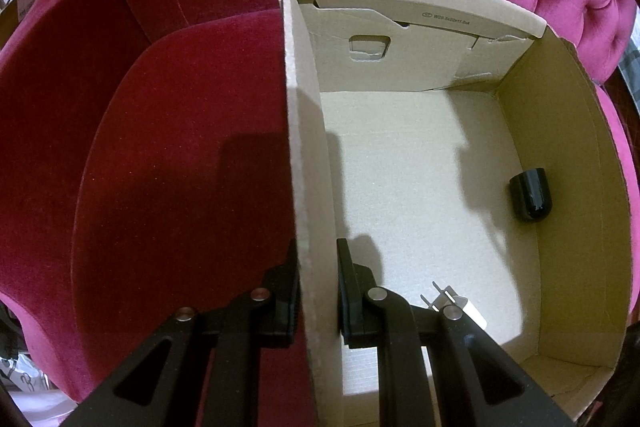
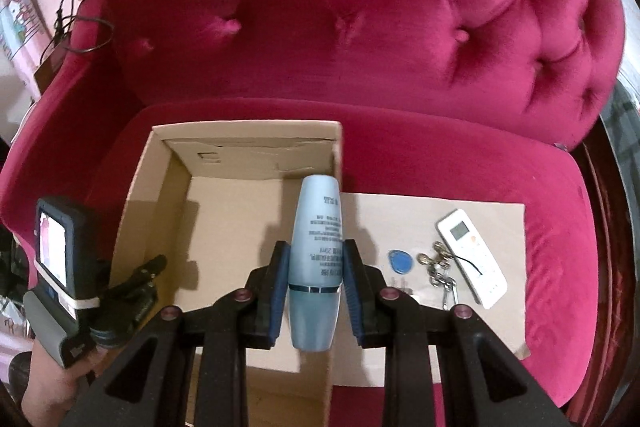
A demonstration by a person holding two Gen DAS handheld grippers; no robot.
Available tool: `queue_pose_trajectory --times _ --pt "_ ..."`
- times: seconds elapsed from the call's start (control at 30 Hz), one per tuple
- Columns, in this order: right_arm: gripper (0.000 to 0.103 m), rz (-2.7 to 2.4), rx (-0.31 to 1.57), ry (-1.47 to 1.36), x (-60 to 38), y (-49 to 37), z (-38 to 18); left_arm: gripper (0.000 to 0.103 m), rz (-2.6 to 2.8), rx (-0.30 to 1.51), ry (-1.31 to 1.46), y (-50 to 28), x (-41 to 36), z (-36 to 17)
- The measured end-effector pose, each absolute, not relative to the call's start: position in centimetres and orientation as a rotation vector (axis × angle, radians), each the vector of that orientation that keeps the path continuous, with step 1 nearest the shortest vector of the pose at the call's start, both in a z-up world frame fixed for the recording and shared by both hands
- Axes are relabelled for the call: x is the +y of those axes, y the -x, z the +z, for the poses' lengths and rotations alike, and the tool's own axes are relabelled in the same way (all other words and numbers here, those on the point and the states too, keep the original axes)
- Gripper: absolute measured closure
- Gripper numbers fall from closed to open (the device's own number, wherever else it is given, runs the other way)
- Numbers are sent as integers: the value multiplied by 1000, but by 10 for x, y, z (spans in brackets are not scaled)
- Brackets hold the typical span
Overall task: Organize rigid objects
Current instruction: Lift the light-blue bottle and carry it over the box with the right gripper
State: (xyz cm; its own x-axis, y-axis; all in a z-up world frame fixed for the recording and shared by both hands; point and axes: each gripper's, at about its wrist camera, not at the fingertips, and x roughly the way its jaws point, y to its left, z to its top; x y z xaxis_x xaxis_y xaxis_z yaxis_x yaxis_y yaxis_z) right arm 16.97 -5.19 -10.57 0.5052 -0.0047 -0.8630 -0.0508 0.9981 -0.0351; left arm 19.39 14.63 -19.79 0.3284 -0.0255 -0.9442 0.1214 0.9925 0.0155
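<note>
Pinching the left wall of the cardboard box, the left gripper steadied it, while the right gripper clamped a blue bottle near its cap, above the box's right wall. Smooth, stiff and probably light, the bottle looked liable to slip unless held across its widest part.

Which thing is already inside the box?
The small black cap, lying by the cardboard box's right wall. The remote, keys and blue tag lie outside; the right claw holds the bottle.

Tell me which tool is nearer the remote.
Right. The right tool, holding the bottle, is just left of the remote; the left tool clamps the box's far wall.
</note>
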Motion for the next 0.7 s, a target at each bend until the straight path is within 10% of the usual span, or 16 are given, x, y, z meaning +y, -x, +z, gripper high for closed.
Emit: queue_pose_trajectory --times 0.7 --pt "76 159 1176 103 10 -205 -195 87 -95 1233 -86 -194 147 -198"
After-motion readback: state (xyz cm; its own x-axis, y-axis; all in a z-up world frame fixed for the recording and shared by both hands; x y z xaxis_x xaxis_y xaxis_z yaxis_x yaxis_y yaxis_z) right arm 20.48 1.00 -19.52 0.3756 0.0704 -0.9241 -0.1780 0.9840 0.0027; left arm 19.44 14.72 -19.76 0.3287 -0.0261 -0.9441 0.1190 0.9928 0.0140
